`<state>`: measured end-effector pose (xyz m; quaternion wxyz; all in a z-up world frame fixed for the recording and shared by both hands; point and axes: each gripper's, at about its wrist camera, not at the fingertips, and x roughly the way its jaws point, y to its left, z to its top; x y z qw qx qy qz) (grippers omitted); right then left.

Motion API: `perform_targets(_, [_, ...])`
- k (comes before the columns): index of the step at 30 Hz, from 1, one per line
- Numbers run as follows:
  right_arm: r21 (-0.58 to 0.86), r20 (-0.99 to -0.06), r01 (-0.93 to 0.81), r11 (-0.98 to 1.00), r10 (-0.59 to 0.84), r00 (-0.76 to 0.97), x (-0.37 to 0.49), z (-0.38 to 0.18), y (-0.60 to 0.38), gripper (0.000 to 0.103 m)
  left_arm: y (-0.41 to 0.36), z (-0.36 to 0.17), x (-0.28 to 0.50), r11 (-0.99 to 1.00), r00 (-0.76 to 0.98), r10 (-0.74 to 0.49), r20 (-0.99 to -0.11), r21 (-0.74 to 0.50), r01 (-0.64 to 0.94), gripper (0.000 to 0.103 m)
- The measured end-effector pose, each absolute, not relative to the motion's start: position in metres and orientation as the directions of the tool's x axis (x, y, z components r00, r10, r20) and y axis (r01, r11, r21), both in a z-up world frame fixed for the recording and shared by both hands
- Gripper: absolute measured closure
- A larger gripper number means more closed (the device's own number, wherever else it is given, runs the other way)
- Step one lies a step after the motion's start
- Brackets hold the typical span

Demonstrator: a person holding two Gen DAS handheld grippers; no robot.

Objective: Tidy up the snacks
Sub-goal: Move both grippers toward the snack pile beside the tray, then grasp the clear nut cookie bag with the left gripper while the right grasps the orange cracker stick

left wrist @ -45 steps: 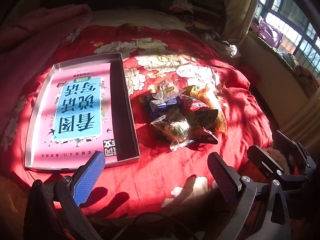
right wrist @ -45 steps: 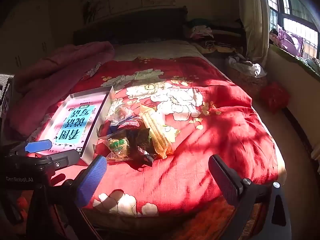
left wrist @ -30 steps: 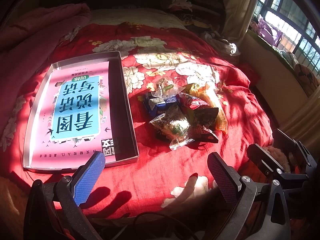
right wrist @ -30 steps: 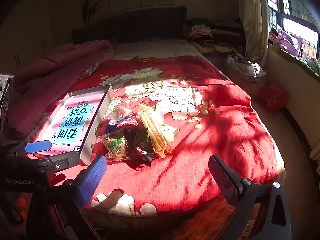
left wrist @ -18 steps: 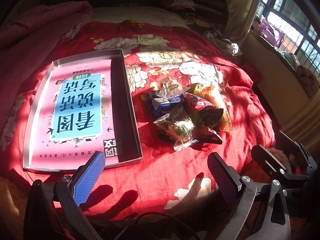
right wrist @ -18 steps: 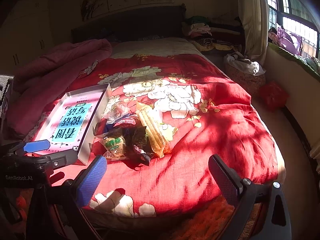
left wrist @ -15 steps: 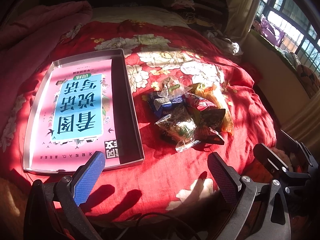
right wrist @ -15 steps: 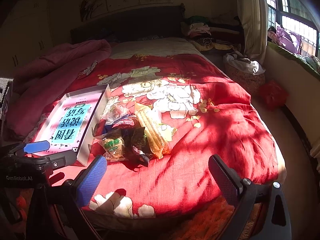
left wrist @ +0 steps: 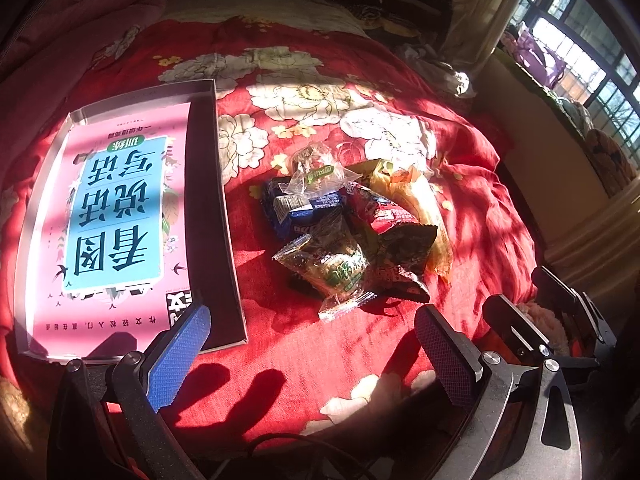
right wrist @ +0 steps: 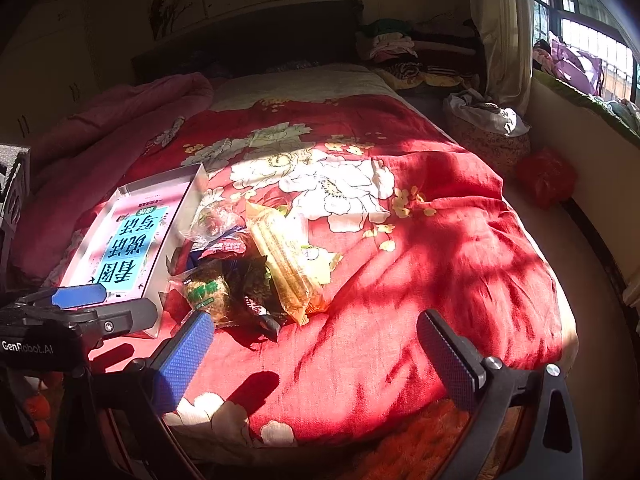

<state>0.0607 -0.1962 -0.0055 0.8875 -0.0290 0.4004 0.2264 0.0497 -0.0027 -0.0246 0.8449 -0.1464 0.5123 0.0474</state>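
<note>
Under the clear packets (left wrist: 326,268), darker snacks blur.

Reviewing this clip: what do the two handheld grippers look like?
Both the left gripper and the right gripper have black frames with silver screws and two textured pads, one lit bright blue, one in shadow. White "GenRobot.AI" lettering marks the left one, and a black cable runs beneath it.

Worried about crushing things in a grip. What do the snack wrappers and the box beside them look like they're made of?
The snack wrappers look like thin glossy plastic film: crinkled, partly see-through, catching glare. The box seems to be stiff cardboard with a matte grey finish, judging by its thin straight walls; the pink printed sheet inside looks like paper.
</note>
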Motion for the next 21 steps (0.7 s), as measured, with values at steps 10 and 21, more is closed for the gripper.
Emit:
perform_targets(10, [0.073, -0.746, -0.492, 0.868, 0.375, 0.551, 0.088, -0.014, -0.186, 0.000, -0.007, -0.038, 0.081, 0.947, 0.421, -0.084, -0.903, -0.204, -0.249, 0.001])
perform_targets(21, [0.094, -0.805, -0.558, 0.825, 0.393, 0.445, 0.115, -0.037, -0.169, 0.032, -0.004, -0.055, 0.098, 0.930, 0.390, -0.122, -0.913, -0.242, -0.276, 0.029])
